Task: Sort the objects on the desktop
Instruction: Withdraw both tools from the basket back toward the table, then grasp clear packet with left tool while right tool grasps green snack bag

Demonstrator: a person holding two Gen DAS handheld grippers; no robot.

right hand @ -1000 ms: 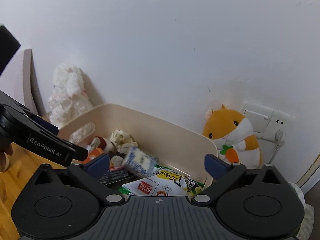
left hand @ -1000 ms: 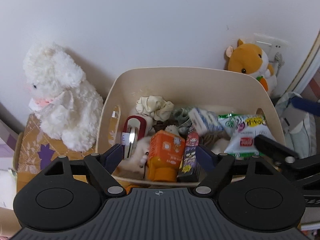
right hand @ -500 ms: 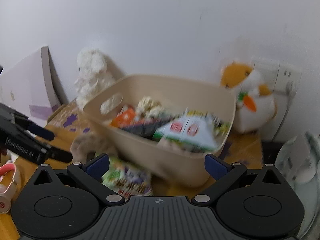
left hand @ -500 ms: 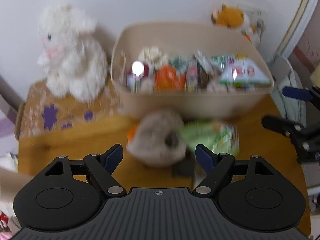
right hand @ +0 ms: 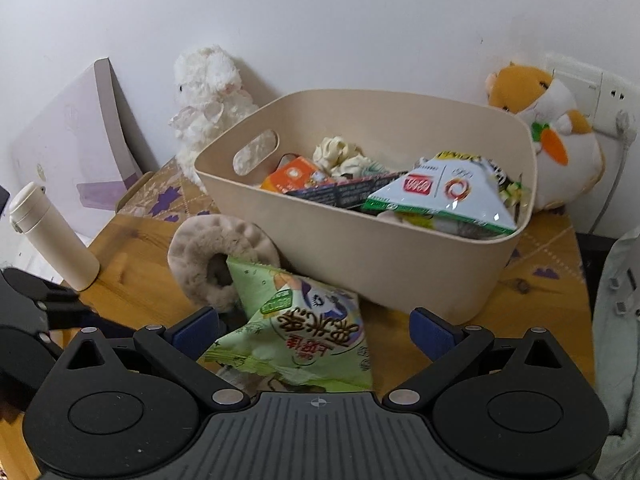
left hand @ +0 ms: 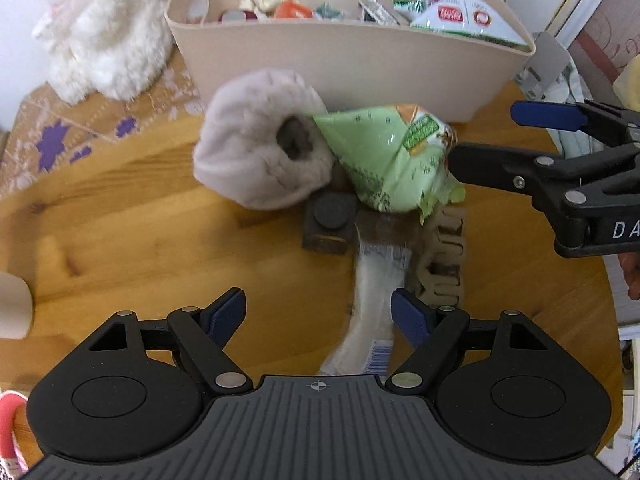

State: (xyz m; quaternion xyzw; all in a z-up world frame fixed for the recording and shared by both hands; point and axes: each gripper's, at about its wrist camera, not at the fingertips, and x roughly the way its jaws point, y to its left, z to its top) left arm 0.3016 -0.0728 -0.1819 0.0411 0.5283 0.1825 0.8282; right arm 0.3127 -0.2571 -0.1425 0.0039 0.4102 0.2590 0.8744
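The green snack bag (right hand: 298,330) lies on the table (left hand: 120,220) just near the bin (right hand: 360,264), propped on a fluffy ring (left hand: 260,160) and a hair clip (left hand: 444,256), and with my right claw (right hand: 314,330) and left claw (left hand: 318,314) both released, I risk pinching two things together.

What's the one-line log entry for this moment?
left gripper: open, empty | right gripper: open over green snack bag | bin: part-filled
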